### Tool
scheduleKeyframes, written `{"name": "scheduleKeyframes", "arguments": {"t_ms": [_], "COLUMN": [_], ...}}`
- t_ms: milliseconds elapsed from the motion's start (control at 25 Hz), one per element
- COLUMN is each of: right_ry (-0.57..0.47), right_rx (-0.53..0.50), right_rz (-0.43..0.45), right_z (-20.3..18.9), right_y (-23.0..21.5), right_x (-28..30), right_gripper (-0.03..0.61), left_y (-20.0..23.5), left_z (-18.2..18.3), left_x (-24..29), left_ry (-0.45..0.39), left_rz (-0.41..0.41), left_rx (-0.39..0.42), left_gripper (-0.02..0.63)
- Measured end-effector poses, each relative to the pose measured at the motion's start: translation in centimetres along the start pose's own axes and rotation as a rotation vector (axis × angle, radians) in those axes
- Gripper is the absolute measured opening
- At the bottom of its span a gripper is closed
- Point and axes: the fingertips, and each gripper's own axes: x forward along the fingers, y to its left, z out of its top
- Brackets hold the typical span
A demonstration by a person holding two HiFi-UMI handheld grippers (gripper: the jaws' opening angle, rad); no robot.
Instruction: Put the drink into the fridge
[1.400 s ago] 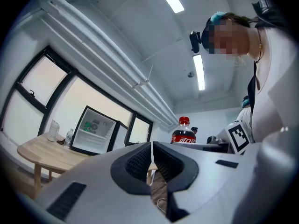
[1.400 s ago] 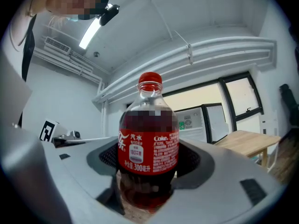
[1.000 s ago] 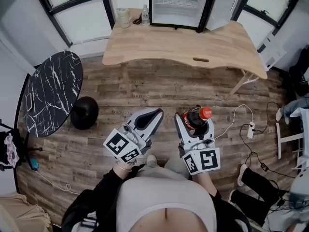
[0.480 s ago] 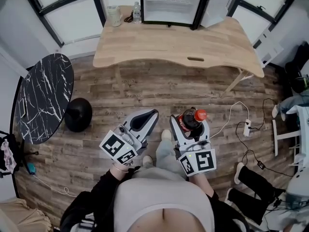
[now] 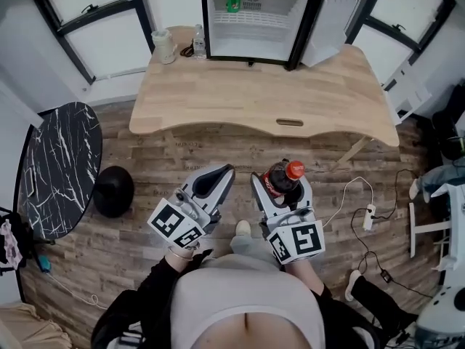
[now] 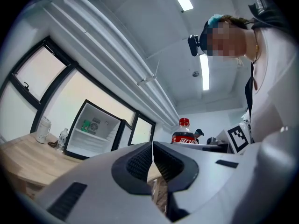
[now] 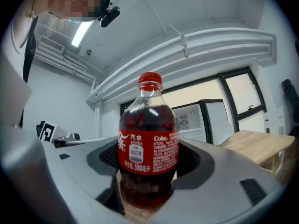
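The right gripper (image 7: 149, 162) clamps the upright cola bottle (image 7: 148, 143). The left gripper (image 6: 153, 161) is pressed together, empty. Beyond both fingertips stands the open fridge (image 5: 272, 22), perhaps holding a green can (image 5: 232, 2).

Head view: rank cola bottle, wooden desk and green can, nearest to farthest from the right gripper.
1. Red-capped cola bottle, held in the right gripper.
2. Light wooden desk, ahead.
3. Green can, inside the open white fridge.

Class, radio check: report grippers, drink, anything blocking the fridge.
Right gripper shut on bottle. Left gripper shut, empty. Fridge open on table, opening unblocked.
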Motion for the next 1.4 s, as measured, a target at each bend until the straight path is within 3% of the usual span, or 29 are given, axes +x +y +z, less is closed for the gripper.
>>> {"name": "scheduleKeyframes", "arguments": {"t_ms": [440,840,1400], "right_ry": [-0.013,0.011,0.008], "right_rx": [-0.012,-0.009,-0.003], "right_rz": [0.069,0.103,0.12], "right_z": [1.5,0.9,0.7], "right_y": [-6.3,-6.5,-8.2], "right_x": [6.3,9.7,9.9], "right_gripper": [0.325,0.325,0.325], "left_y": [4.1,6.9,8.0], "left_z": [0.1,0.8,0.4], "left_x": [7.9,9.3,10.2], "left_ry": [-0.03,-0.026,-0.028], "left_rz": [0.033,0.048,0.103], "left_rx": [0.022,0.033,0.047], "left_gripper": [0.011,0.011,0.011]}}
